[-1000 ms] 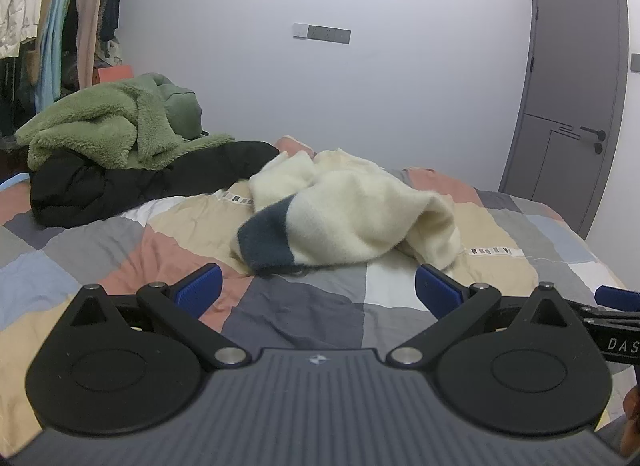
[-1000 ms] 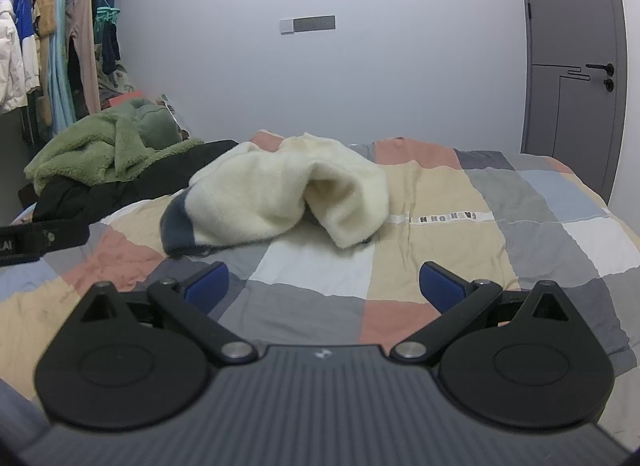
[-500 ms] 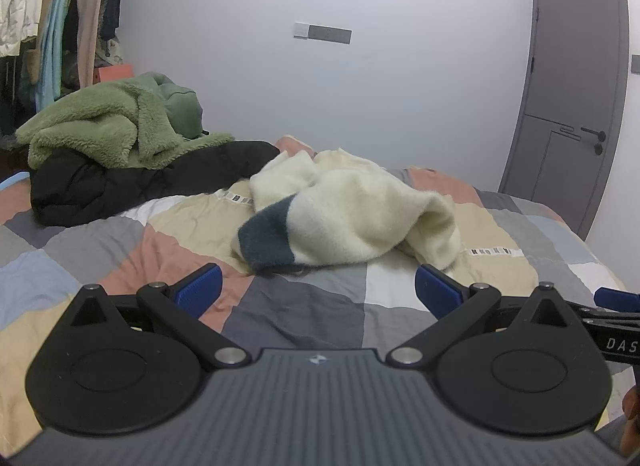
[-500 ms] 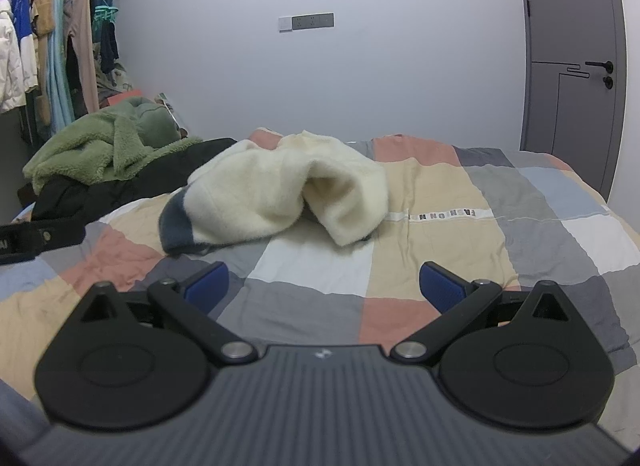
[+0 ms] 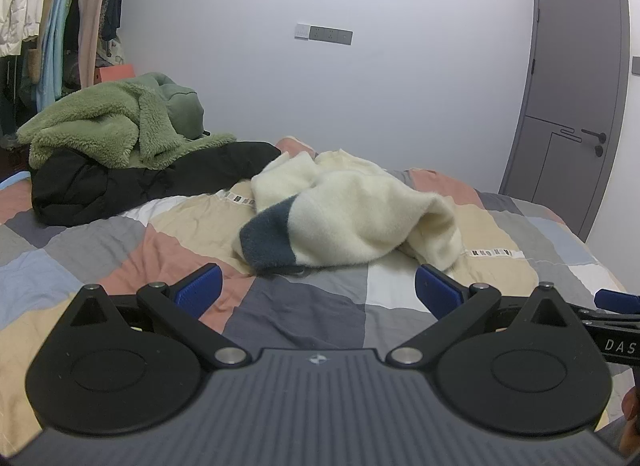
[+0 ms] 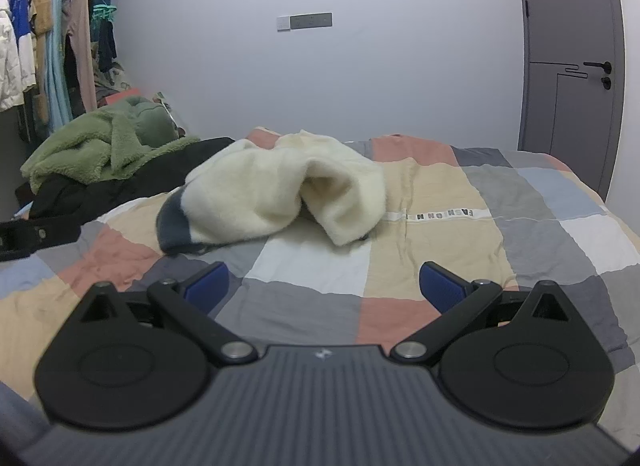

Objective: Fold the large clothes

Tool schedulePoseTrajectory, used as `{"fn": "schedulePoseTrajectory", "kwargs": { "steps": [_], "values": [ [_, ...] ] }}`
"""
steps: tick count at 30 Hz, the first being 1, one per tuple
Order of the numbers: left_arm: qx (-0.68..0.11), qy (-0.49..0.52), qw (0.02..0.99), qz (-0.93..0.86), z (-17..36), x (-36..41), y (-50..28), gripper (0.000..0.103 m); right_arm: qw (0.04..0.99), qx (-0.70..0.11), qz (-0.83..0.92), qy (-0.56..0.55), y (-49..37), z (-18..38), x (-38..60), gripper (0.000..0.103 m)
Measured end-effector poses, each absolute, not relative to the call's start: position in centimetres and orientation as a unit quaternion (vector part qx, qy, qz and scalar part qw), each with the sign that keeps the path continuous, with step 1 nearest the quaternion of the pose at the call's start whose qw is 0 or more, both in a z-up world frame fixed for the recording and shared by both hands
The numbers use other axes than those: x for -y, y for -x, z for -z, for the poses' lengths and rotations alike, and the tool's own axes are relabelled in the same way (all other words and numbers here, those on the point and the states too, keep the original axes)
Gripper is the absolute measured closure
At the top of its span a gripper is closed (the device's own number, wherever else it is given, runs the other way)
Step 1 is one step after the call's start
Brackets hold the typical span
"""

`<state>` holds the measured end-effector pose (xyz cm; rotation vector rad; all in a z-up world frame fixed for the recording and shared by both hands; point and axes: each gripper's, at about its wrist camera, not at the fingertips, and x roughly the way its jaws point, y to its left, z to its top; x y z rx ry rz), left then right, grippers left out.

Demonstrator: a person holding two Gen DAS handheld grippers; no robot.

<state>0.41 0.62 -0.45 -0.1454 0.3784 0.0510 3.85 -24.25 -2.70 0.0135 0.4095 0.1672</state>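
Note:
A crumpled cream fleece garment (image 5: 360, 209) with a dark blue cuff (image 5: 268, 242) lies in a heap at the middle of the patchwork bedspread (image 5: 120, 234). The right wrist view shows the same cream garment (image 6: 280, 193) ahead and slightly left. My left gripper (image 5: 318, 290) hovers low over the bed, short of the heap, its blue pads (image 5: 200, 288) spread wide with nothing between them. My right gripper (image 6: 324, 286) is likewise open and empty, also short of the garment. The right gripper's tip shows at the far right edge of the left wrist view.
A green fleece garment (image 5: 100, 125) sits on a black coat (image 5: 140, 181) at the bed's far left. Hanging clothes (image 5: 48, 17) fill a rack at the left wall. A grey door (image 5: 568, 105) stands at the right. Open bedspread (image 6: 520, 225) lies right of the heap.
Nothing has visibly changed in the left wrist view. The right gripper has drifted very slightly; the garment stays where it was and both grippers stay open.

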Motion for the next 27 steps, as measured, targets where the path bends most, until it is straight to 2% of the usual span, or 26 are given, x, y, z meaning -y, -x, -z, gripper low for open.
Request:
{"fn": "schedulePoseTrajectory", "kwargs": {
  "steps": [27],
  "values": [
    [-0.194, 0.069, 0.978, -0.025, 0.67, -0.85, -0.75, 0.0, 0.976, -0.203, -0.082, -0.006, -3.93, 2.79, 24.15, 0.0]
  ]
}}
